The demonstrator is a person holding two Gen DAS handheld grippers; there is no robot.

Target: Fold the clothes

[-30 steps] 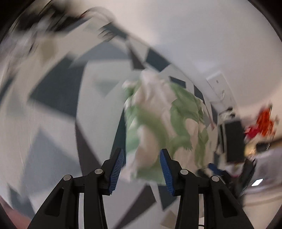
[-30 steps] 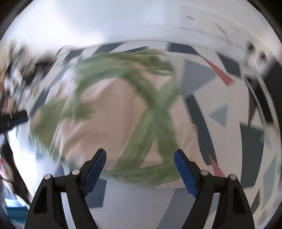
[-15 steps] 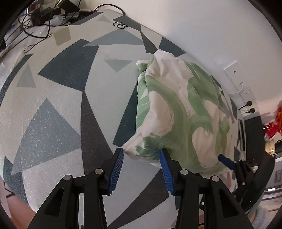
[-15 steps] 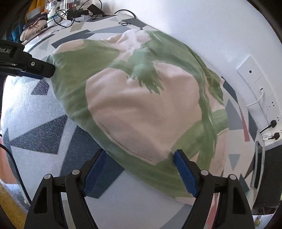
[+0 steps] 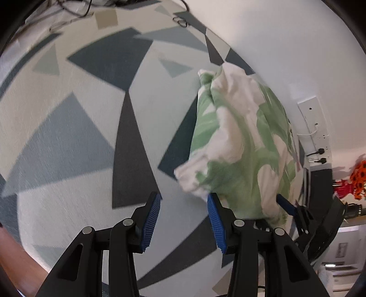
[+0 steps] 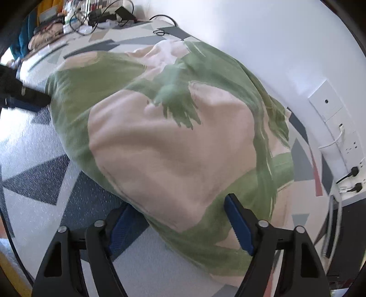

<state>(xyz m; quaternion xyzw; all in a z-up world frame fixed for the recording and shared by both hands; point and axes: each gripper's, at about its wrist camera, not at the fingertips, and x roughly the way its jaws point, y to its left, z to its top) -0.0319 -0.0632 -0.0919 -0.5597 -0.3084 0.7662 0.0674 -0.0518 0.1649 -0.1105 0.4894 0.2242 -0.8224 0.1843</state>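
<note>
A green and white patterned garment [image 5: 240, 148] lies bunched on the triangle-patterned table cover [image 5: 75, 141], close to the white wall. My left gripper [image 5: 183, 205] is open, and the garment's white corner sits just beyond its right fingertip [image 5: 213, 208], not between the fingers. In the right wrist view the garment [image 6: 164, 141] fills the middle as a puffed mound. My right gripper [image 6: 178, 219] is wide open at its near hem, with the left fingertip [image 6: 121, 219] partly tucked under the edge. Each view shows the other gripper, the left gripper [image 6: 25, 97] and the right gripper [image 5: 288, 206].
Cables [image 6: 107, 13] and a heap of clothes [image 6: 43, 34] lie at the table's far end. Wall sockets with plugs [image 6: 352, 180] are on the right. A black appliance [image 5: 320, 182] and orange flowers [image 5: 359, 180] stand past the table's right end.
My left gripper has shifted left, so the garment corner is no longer between its fingers. My right gripper has moved in against the near hem. The garment bunched up slightly.
</note>
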